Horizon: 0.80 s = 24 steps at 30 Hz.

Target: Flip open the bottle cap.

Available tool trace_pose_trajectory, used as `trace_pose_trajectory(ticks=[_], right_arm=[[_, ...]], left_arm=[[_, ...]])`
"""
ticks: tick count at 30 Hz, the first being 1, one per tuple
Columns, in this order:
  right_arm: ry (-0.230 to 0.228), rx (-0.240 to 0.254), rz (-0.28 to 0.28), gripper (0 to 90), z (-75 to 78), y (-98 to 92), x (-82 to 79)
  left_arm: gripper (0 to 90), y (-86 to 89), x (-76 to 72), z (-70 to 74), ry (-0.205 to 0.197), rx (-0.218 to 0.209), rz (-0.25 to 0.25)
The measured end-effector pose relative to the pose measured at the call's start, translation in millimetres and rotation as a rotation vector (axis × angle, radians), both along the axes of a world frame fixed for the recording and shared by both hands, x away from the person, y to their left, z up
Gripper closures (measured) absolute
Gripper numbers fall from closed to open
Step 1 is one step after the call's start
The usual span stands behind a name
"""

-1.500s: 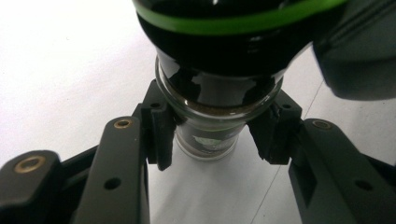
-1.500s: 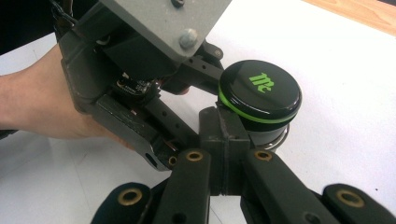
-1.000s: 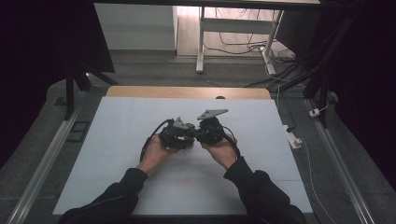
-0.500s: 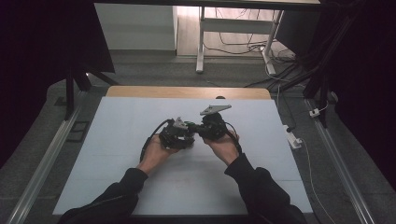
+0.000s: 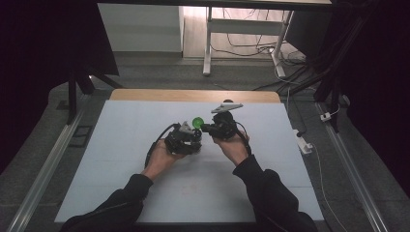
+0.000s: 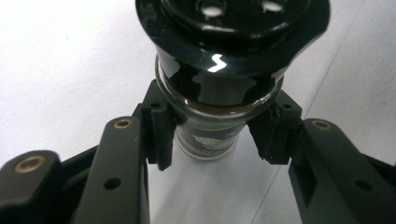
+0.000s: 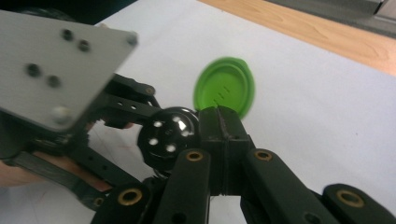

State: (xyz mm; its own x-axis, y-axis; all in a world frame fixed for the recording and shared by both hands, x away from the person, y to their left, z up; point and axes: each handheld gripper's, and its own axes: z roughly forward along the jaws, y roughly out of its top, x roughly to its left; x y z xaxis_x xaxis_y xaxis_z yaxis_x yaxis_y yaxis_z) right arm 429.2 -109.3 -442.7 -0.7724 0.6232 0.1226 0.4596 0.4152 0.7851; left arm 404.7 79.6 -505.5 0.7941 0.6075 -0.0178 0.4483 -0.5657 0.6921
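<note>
White sheeting covers the table (image 5: pixel 121 159), with a strip of pale wood showing along its far edge and dark floor around it.

Nearest the camera in the high view, two dark-sleeved forearms come up from the bottom edge and meet close together over the middle of the table. The left hand (image 5: pixel 159 159) holds the left tool (image 5: pixel 186 140), and the right hand (image 5: pixel 234 147) holds the right tool (image 5: pixel 212 128) just beside it, a grey three-cornered plate on top.

In the left gripper view, the left tool's two black jaws are clenched on a small clear glass jar with a glossy black perforated shaker top (image 6: pixel 219 98), pressing from either side just below the top. Brownish contents and part of a label show through the glass, and the jar lies roughly level above the white surface.

In the right gripper view, the right tool (image 7: pixel 219 126) has its jaws pressed together with their tips on the lower edge of a round bright green plastic lid (image 7: pixel 225 86), which stands out beyond them, slightly blurred. I cannot tell for sure whether the lid is pinched between them. The jar's black top (image 7: pixel 168 133), its holes showing, sits right next to those tips. In the high view the green lid (image 5: pixel 197 122) shows between the two tools.

Farther off, white table legs and loose cables stand on the floor.
</note>
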Motion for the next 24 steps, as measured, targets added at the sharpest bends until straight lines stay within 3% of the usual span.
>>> trace_pose_trajectory(ticks=[11,17,24], right_arm=[[0.005,0.012,0.011,89.7,-0.1,-3.2,-0.2],[-0.001,0.015,0.021,84.9,4.7,-7.0,-5.7],[-0.003,0.027,0.029,77.7,10.7,-12.1,-13.5]], left_arm=[[53.3,0.4,1.2,-0.2,-0.001,-0.003,-0.007],[52.2,-0.6,0.6,1.1,-0.002,0.011,-0.006],[42.3,1.4,-3.6,8.1,-0.032,0.011,-0.015]])
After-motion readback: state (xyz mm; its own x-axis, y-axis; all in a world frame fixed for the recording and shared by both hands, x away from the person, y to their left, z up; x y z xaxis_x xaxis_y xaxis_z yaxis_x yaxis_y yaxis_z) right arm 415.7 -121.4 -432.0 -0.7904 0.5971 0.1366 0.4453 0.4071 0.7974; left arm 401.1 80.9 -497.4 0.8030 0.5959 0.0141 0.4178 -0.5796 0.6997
